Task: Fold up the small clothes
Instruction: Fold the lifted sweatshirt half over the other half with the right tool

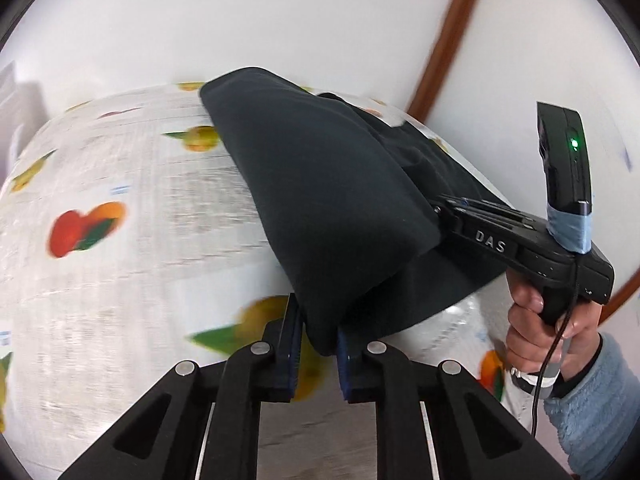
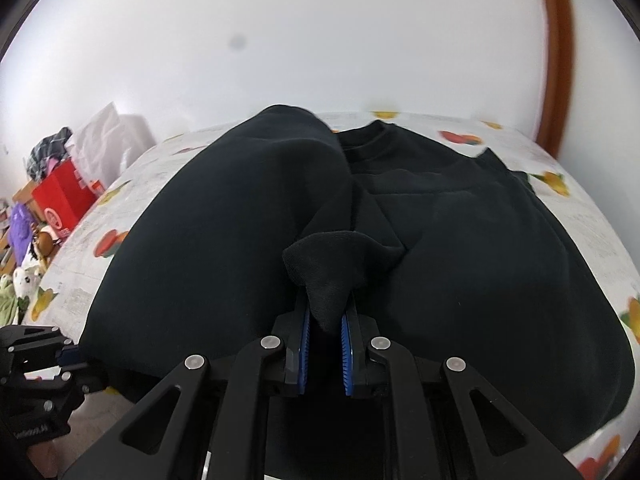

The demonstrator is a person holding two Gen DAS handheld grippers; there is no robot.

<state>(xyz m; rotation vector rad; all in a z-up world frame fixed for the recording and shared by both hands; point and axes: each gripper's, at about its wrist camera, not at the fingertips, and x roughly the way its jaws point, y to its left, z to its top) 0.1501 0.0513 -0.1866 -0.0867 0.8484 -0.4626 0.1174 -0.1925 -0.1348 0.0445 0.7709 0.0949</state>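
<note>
A black sweatshirt (image 2: 460, 248) lies on a table with a white fruit-print cloth (image 1: 120, 184). Its left side is lifted and folded over toward the middle. My left gripper (image 1: 318, 340) is shut on the near corner of that black fold (image 1: 320, 200). My right gripper (image 2: 325, 320) is shut on a ribbed cuff or hem corner (image 2: 324, 272) of the sweatshirt. In the left wrist view the right gripper (image 1: 438, 210) comes in from the right and pinches the fold's edge. The neckline (image 2: 368, 136) lies at the far side.
A white wall stands behind the table, with a brown wooden frame (image 2: 554, 60) at the right. Left of the table are a red box (image 2: 60, 200), piled clothes (image 2: 52, 152) and soft toys (image 2: 24, 276). The person's hand (image 1: 544, 328) holds the right gripper.
</note>
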